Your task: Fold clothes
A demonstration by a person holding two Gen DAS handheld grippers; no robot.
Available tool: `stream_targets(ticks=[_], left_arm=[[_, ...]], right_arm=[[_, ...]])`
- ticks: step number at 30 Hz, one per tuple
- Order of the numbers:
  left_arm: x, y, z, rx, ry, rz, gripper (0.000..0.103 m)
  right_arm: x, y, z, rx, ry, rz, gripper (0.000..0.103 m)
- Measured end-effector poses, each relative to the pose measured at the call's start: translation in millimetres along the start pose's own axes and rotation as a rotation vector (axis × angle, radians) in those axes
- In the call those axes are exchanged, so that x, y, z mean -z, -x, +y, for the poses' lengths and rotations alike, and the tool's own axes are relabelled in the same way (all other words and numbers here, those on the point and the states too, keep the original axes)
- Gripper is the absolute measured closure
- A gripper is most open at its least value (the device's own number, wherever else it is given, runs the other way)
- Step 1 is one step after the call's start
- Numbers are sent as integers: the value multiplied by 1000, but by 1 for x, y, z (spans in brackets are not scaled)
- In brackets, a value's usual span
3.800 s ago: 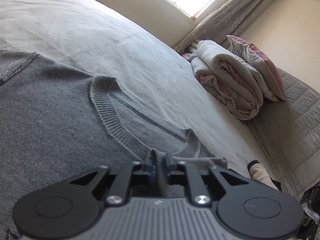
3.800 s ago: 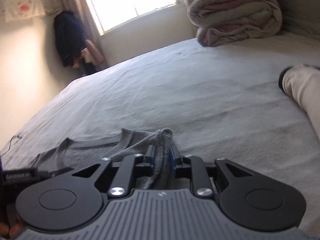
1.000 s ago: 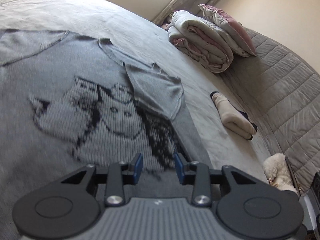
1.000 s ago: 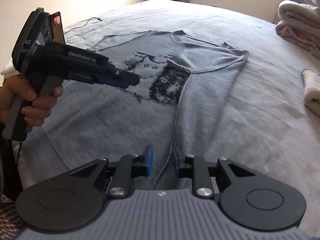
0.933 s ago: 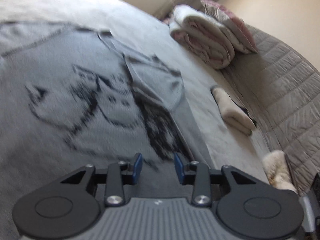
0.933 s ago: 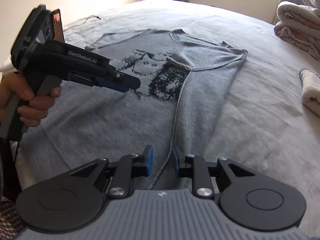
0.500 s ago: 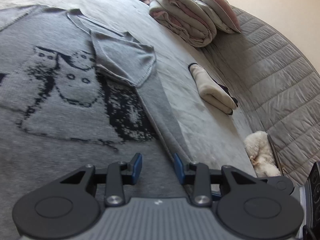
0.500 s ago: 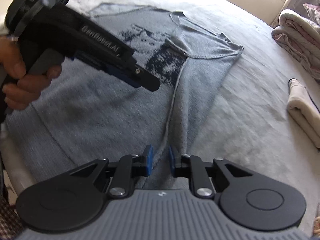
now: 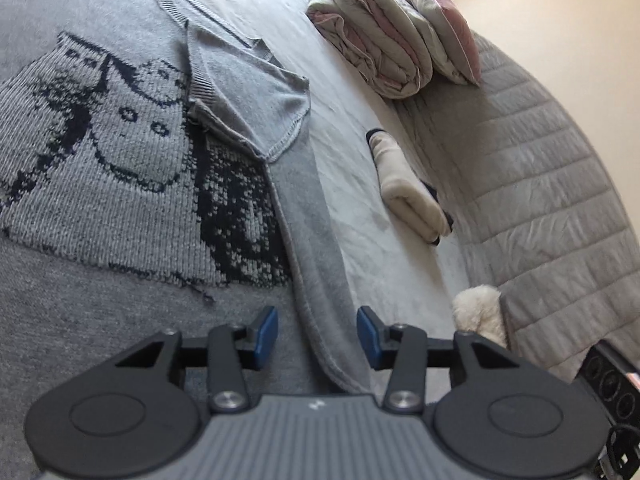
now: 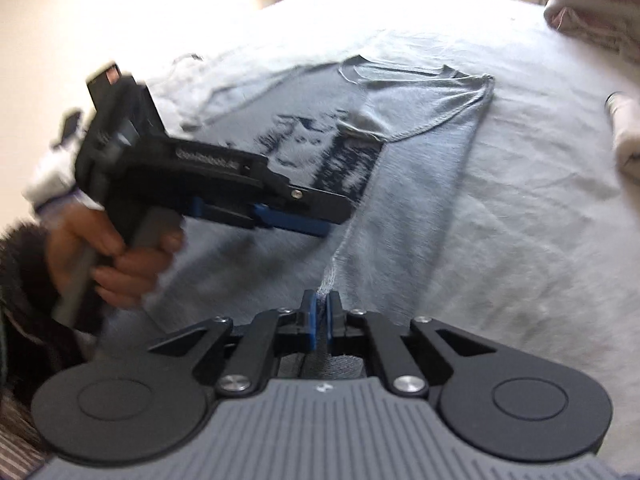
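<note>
A grey knit sweater (image 9: 120, 168) with a dark cartoon print lies flat on the bed, inside out, with its right sleeve folded in along the side. It also shows in the right wrist view (image 10: 420, 168). My left gripper (image 9: 317, 338) is open, its blue pads either side of the folded sleeve strip near the hem. My right gripper (image 10: 320, 314) is shut on the sweater's folded edge near the hem. The left gripper (image 10: 320, 224) shows there too, held in a hand just above the sweater.
A folded quilt (image 9: 372, 44) and a pillow (image 9: 436, 20) sit at the bed's head. A rolled cream garment (image 9: 408, 192) lies on the sheet right of the sweater. A fluffy white thing (image 9: 480, 312) and a quilted headboard (image 9: 560, 184) are at the right.
Both grippers let go of the shoulder area and moved down to the hem. In the last half second my right gripper closed on the folded edge; the left moved closer, still open.
</note>
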State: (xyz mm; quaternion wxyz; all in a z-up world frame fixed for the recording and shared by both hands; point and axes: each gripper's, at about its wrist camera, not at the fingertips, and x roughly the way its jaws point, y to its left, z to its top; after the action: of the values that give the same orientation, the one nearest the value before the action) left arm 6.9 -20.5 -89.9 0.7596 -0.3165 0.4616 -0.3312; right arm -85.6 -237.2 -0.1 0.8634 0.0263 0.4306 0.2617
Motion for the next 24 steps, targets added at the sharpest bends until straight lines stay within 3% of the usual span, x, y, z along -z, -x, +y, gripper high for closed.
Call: stream_targets(ticks=[4,11,13,21,23,24], left_arm=[[-3,-2,8,32,52,-18,59],[-3,-9,8,36,55,-52,64],[-3,-11,6,24,40,-58,65],[7,-4,-3,-4,-17,-17,65],[13,-2,-5,-6,-28,0,64],[16,0,-6,-7,-35,8,64]], right_arm=[[-6,-9,2,-64,-40,2,99],[-2,-19,7,-102,-60,34,97],[1,-17,10,-86,-44,44,86],[26,0,18,-80,41,85,86],[34,1,23,-71,69,107,80],[38,0,25,-66,82,115,72]])
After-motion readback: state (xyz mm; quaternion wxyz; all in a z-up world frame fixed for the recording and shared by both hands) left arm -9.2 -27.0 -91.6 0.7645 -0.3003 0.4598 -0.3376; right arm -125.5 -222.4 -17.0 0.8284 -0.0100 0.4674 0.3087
